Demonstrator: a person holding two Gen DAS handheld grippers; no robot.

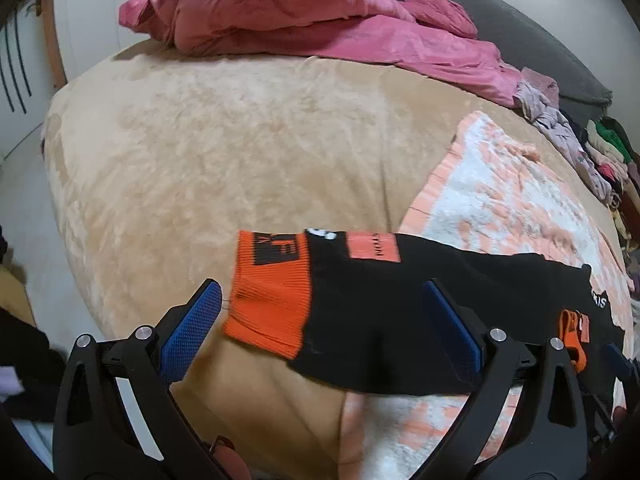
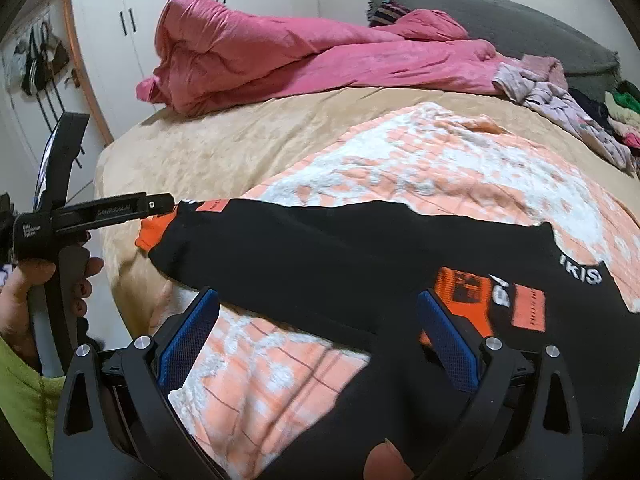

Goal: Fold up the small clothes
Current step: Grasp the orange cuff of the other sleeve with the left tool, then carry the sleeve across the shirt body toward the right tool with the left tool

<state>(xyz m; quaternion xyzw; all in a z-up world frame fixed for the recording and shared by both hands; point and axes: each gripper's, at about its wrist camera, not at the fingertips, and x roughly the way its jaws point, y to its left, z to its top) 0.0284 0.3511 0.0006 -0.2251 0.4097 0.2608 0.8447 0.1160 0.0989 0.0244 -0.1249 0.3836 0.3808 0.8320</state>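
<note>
A small black garment with orange ribbed cuffs [image 1: 380,312] lies spread on an orange-and-white blanket [image 1: 500,200] on the bed. One sleeve with its orange cuff [image 1: 268,304] stretches left onto the tan bedcover. My left gripper [image 1: 322,316] is open, its blue pads on either side of that sleeve and cuff, just above it. In the right wrist view the garment [image 2: 340,256] lies across the middle, with its other orange cuff [image 2: 464,300] folded on the body. My right gripper [image 2: 320,320] is open over the garment's lower edge. The left gripper [image 2: 160,204] shows at the far sleeve end.
A crumpled pink duvet [image 1: 304,12] lies at the far side of the tan bedcover [image 1: 220,140]. A pile of mixed clothes [image 1: 592,152] runs along the right edge by a grey headboard [image 2: 500,20]. White wardrobe doors [image 2: 200,0] stand behind the bed.
</note>
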